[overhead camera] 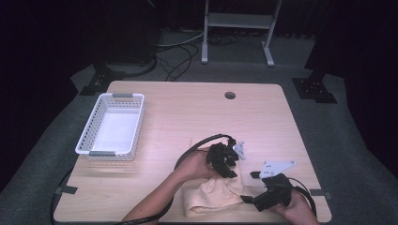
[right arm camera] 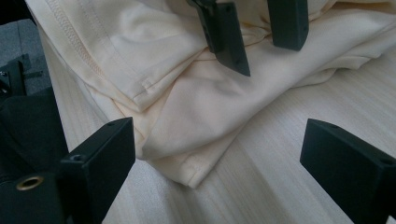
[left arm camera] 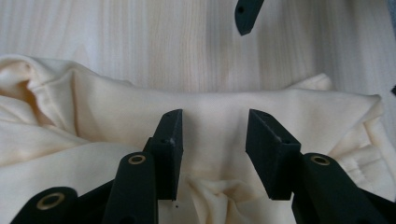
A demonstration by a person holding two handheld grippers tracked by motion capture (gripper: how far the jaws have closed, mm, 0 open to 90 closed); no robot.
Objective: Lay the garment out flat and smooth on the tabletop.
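Cloth (overhead camera: 213, 194), soft and pale yellow, lies crumpled on the wooden table (overhead camera: 187, 117) at the near edge, between the person's two hands. From the high view you can see the whole table, with a white basket (overhead camera: 111, 124) standing well apart on the left side and a small round hole (overhead camera: 230, 95) near the far edge. That view is too far off to show the folds in the cloth.

Seen through the left gripper view, the cloth is very close, with soft bumps and a pinched fold right under the jaws. The left claw (left arm camera: 215, 140) is pressed down onto the cloth with its two black jaws partly open, a bump of cloth sitting in the gap between them. The jaws touch the cloth with their tips (they do not squeeze it tight yet), so the cloth is not truly grabbed. One jaw tip of the other claw pokes in at the top of this view, over bare wood.

Looking through the right gripper view, you get a stitched hem and a corner of the cloth hanging toward the table edge, which the other views do not show. The right claw (right arm camera: 217, 163) has its jaws spread wide apart and holds nothing. It sits low over the wood just beside the cloth corner. Farther off in that view, the left claw's jaws push down into the cloth.
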